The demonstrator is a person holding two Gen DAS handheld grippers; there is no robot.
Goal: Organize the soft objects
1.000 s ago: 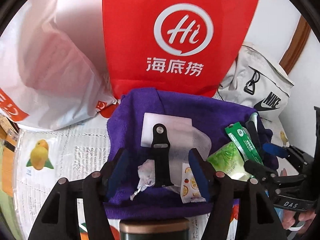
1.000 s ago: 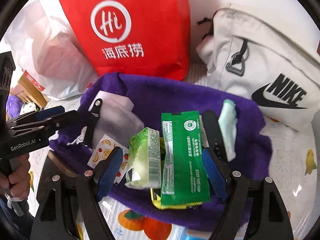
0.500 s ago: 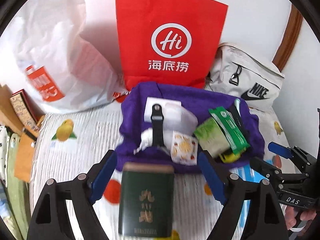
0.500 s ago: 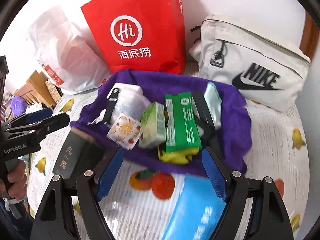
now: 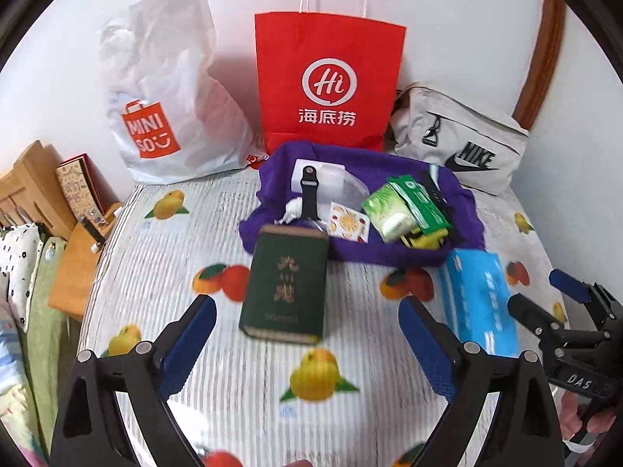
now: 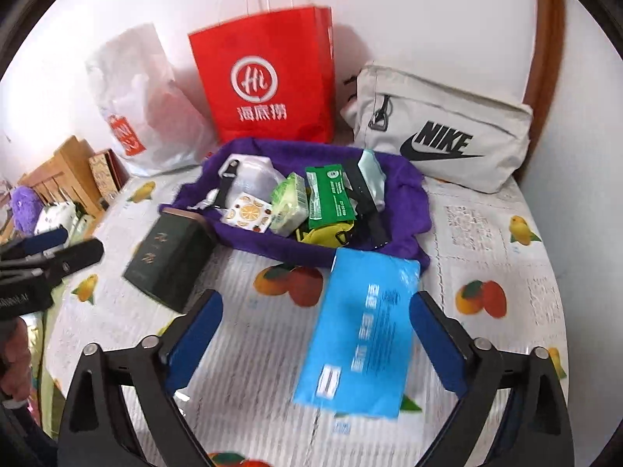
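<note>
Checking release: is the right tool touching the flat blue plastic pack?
Apart. Right wrist view: the right tool stands open, bedsheet visible between each blue pad and the flat blue plastic pack.

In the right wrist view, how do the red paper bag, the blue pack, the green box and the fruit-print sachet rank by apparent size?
1. red paper bag and blue pack: alike; the pack lies nearer the camera, so unsure.
2. green box
3. fruit-print sachet
</note>
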